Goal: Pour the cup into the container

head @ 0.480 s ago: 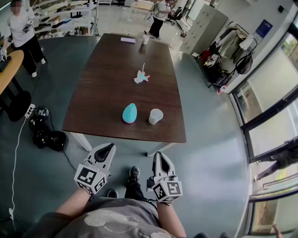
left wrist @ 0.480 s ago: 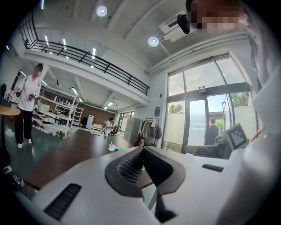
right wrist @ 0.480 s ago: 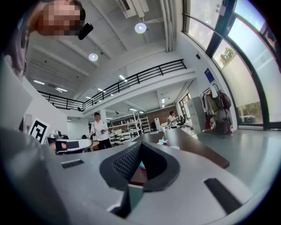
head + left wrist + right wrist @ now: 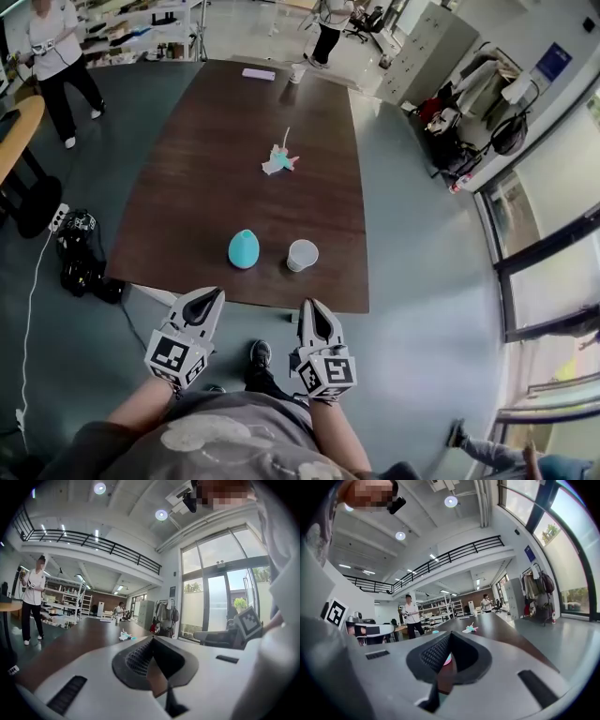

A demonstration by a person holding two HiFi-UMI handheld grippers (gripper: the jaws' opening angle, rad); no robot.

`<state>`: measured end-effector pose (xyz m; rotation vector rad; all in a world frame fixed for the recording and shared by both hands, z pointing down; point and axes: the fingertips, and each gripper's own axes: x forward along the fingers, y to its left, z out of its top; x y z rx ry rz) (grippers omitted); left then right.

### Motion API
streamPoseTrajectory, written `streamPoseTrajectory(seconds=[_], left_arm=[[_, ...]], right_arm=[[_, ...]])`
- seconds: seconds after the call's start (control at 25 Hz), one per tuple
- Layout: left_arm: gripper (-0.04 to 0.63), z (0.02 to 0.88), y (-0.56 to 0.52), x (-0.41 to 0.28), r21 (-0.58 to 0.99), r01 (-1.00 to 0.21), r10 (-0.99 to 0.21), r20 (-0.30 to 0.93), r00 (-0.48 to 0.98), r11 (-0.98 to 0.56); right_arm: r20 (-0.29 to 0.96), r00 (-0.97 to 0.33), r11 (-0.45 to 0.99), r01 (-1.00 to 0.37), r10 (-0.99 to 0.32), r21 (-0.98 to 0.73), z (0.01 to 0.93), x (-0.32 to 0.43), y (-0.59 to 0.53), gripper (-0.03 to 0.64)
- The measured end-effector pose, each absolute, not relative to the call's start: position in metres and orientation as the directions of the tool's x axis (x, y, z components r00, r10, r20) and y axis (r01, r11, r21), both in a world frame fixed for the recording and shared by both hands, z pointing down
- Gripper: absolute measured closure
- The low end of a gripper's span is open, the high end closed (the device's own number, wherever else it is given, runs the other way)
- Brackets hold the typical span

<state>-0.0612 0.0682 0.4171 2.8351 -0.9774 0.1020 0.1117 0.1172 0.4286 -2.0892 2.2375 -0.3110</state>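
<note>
Cup point(image 4: 302, 254) well beyond closed fingers point(image 4: 318, 326) of right gripper point(image 4: 308, 304)

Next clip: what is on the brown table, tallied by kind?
cups: 2, the near cup and the far cup
teal container: 1
crumpled litter: 1
flat pale item: 1
Total: 5

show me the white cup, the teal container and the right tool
white cup point(image 4: 302, 255), head view, middle of its open mouth
teal container point(image 4: 244, 248), head view, centre of its rounded top
right tool point(image 4: 310, 307), head view, tip where its jaws meet
</note>
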Motion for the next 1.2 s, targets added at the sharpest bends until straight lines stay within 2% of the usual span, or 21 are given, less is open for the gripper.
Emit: streamPoseTrajectory(seconds=[0.32,0.6,0.76,1.0,1.2], left_arm=[[0.588,0.426,0.03,-0.029,0.085,-0.686,-0.679,0.094,0.728,-0.723],[0.588,0.449,0.004,-0.019,0.118,-0.762,-0.743,0.174,0.647,-0.637],[0.588,0.46,-0.004,-0.012,0.093,-0.78,-0.759,0.184,0.624,-0.619],[0.588,0.474,-0.012,-0.011,0.083,-0.807,-0.775,0.239,0.585,-0.584],[0.588,0.479,-0.02,-0.013,0.09,-0.808,-0.774,0.244,0.584,-0.582]], right_arm=[[0.138,-0.123,0.097,-0.979,-0.983,-0.182,0.45,0.159,0.075,0.629],[0.192,-0.217,0.189,-0.97,-0.957,-0.154,0.475,0.182,0.049,0.617],[0.214,-0.253,0.221,-0.962,-0.944,-0.161,0.494,0.191,0.04,0.54],[0.293,-0.293,0.261,-0.954,-0.91,-0.145,0.523,0.186,0.03,0.361],[0.348,-0.309,0.28,-0.951,-0.885,-0.131,0.54,0.174,0.014,0.285]])
